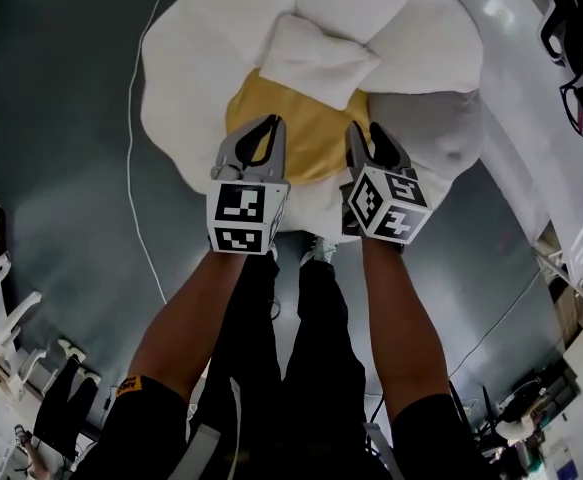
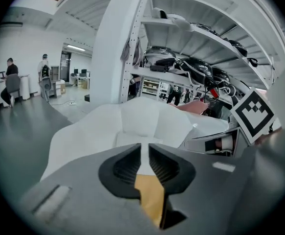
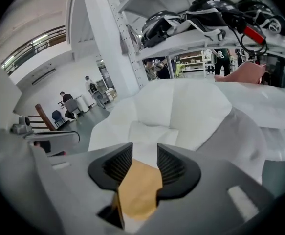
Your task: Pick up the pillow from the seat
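Observation:
A small white pillow point(image 1: 316, 58) lies on the yellow middle cushion point(image 1: 311, 128) of a white, petal-shaped seat point(image 1: 191, 78). Both grippers hover over the near side of the seat, short of the pillow and pointing at it. My left gripper point(image 1: 269, 126) has its jaws only a narrow slit apart with nothing between them. My right gripper point(image 1: 368, 133) is plainly open and empty. In the left gripper view the pillow point(image 2: 132, 138) shows just beyond the left gripper point(image 2: 144, 153). In the right gripper view the pillow point(image 3: 149, 133) lies ahead of the right gripper point(image 3: 144, 153), with the yellow cushion point(image 3: 140, 185) below.
A white shelf rack point(image 2: 181, 62) loaded with helmets and gear stands right behind the seat. A thin white cable point(image 1: 136, 198) runs over the grey floor on the left. White chairs point(image 1: 1, 338) crowd the lower left. People sit at desks point(image 2: 10, 77) far off.

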`<act>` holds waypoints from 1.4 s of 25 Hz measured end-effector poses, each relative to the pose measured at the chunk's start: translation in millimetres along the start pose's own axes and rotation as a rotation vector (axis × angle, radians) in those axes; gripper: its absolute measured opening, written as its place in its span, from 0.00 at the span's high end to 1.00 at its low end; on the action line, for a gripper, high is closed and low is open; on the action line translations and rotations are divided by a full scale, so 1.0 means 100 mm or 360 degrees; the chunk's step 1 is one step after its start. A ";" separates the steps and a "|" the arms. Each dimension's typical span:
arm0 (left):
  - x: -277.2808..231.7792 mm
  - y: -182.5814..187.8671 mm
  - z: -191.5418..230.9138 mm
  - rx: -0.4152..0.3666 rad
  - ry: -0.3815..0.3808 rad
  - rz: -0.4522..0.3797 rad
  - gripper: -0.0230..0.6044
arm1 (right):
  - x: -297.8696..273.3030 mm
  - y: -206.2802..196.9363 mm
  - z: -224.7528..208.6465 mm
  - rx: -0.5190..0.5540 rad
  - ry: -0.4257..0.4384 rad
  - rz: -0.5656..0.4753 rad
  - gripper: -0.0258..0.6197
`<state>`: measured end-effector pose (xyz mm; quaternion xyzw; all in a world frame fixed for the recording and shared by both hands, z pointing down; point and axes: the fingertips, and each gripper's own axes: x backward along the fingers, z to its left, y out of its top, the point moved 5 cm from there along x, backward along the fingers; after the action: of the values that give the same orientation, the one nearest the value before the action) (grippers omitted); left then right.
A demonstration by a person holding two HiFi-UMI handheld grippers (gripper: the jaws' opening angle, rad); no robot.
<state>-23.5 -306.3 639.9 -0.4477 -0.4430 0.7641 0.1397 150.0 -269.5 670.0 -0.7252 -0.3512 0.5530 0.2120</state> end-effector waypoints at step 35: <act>-1.71 -1.14 0.56 -0.0021 0.0093 0.0034 0.96 | -1.90 -0.73 -0.84 0.0052 -0.0040 0.0004 0.67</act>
<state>5.9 -377.2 838.8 -0.4755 -0.4388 0.7493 0.1415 182.5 -355.7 869.6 -0.7149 -0.3439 0.5681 0.2187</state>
